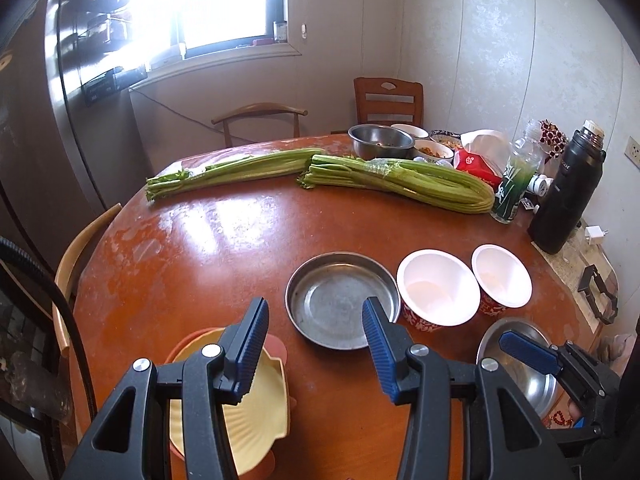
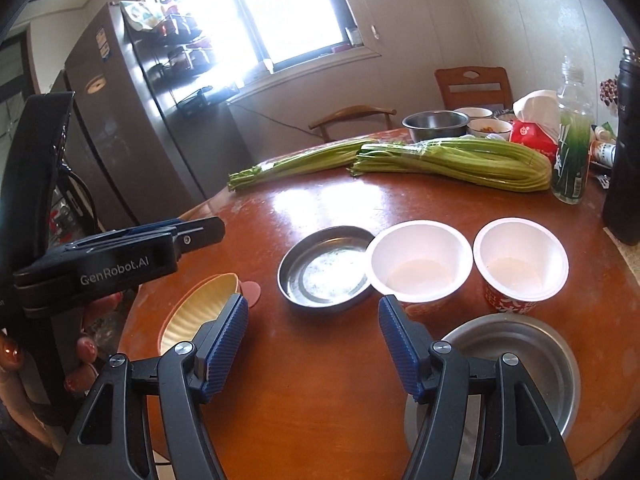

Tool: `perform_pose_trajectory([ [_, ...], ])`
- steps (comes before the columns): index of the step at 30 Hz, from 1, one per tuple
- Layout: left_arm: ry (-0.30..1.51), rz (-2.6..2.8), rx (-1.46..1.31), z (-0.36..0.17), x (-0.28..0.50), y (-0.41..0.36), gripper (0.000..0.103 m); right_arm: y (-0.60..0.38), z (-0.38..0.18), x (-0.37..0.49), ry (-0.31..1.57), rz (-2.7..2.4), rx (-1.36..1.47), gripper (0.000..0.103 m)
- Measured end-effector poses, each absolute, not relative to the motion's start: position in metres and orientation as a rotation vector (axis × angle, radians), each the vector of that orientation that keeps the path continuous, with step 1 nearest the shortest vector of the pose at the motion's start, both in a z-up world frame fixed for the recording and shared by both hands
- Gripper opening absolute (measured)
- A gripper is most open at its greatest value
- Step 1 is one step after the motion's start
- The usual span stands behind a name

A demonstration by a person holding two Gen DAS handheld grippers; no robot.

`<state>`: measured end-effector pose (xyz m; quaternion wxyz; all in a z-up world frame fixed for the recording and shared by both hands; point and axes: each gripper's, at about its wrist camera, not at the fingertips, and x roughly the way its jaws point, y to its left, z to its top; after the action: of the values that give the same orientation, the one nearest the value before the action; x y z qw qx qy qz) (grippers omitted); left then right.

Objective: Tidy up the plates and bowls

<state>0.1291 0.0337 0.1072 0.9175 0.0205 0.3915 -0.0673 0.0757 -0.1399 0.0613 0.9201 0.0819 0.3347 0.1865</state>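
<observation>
Home dining room (fridge (image 2: 120, 120), celery-strewn table (image 1: 200, 248))

The yellow shell plate (image 1: 256, 412) is half blocked by gripper fingers, and the near steel pan (image 2: 520, 364) is cut off too.

Two paper bowls (image 2: 420, 258), two metal plates (image 2: 326, 268), two celery bundles (image 2: 452, 162)

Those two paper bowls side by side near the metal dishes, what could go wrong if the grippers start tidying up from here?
1. The paper bowls touch each other and the small metal dish; gripping one could nudge or tip its neighbour.
2. The larger metal dish sits near the table edge, under the right gripper, whose empty jaws are opening; a bump might push it off.
</observation>
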Motion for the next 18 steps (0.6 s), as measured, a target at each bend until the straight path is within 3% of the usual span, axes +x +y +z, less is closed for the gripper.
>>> perform_pose_trajectory([
  [18, 0.931, -0.171, 0.076, 0.087, 0.197, 0.029, 0.049, -0.138, 0.037, 0.125, 0.864, 0.342, 0.218, 0.069],
])
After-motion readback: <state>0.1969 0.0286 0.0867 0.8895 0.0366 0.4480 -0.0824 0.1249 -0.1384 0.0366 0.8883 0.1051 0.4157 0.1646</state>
